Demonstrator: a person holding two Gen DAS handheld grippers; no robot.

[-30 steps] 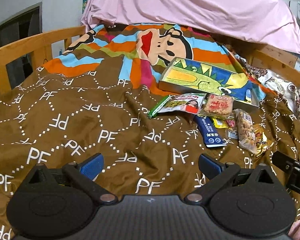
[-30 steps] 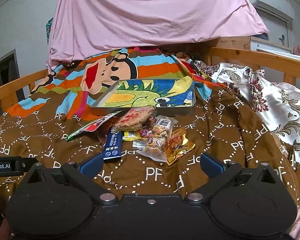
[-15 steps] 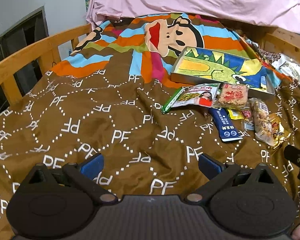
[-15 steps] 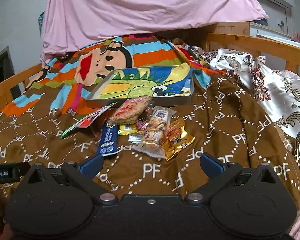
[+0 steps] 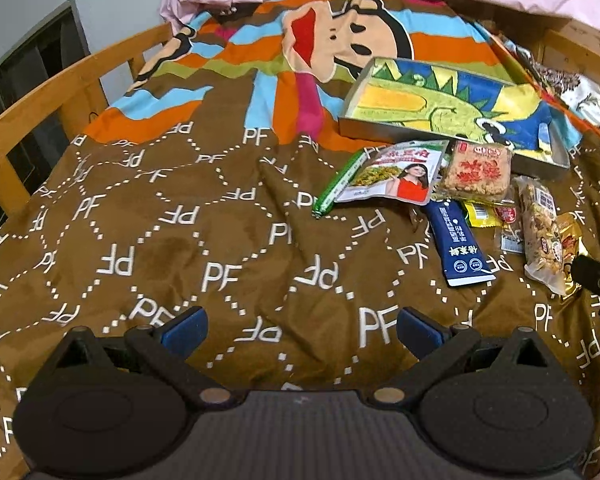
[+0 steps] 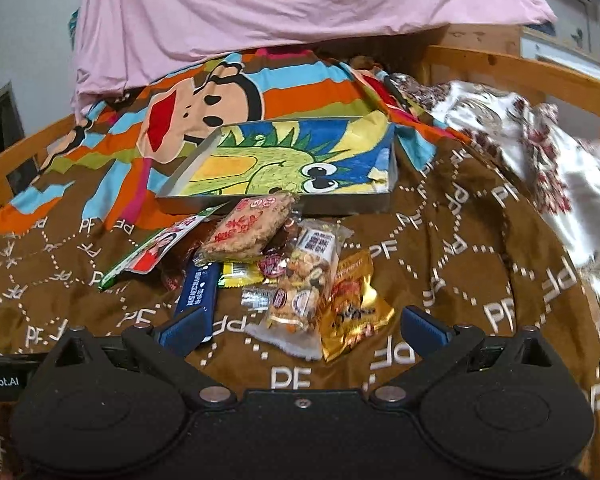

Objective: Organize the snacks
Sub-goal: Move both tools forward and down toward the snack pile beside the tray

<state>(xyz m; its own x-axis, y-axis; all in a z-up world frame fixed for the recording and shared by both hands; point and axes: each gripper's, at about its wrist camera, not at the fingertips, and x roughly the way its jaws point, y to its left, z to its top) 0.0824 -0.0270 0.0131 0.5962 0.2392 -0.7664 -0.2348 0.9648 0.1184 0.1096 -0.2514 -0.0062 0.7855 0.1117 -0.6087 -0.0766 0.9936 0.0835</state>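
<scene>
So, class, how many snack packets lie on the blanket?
8, clustered before the tray: pouch, cracker, blue stick, yellow packet, red sweet, clear wrapper, nut bar, gold bag. Others may hide underneath.

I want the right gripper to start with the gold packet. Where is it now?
In the right wrist view the gold packet lies on the brown blanket, at the right edge of the snack pile, against the clear nut bar, just ahead of the open right gripper.

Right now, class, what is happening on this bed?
A person holds two grippers over a brown blanket. Both the left gripper and the right gripper are open and hold nothing. A pile of snack packets lies loose in front of an open box with a dinosaur picture inside. No snack is in it yet.
</scene>
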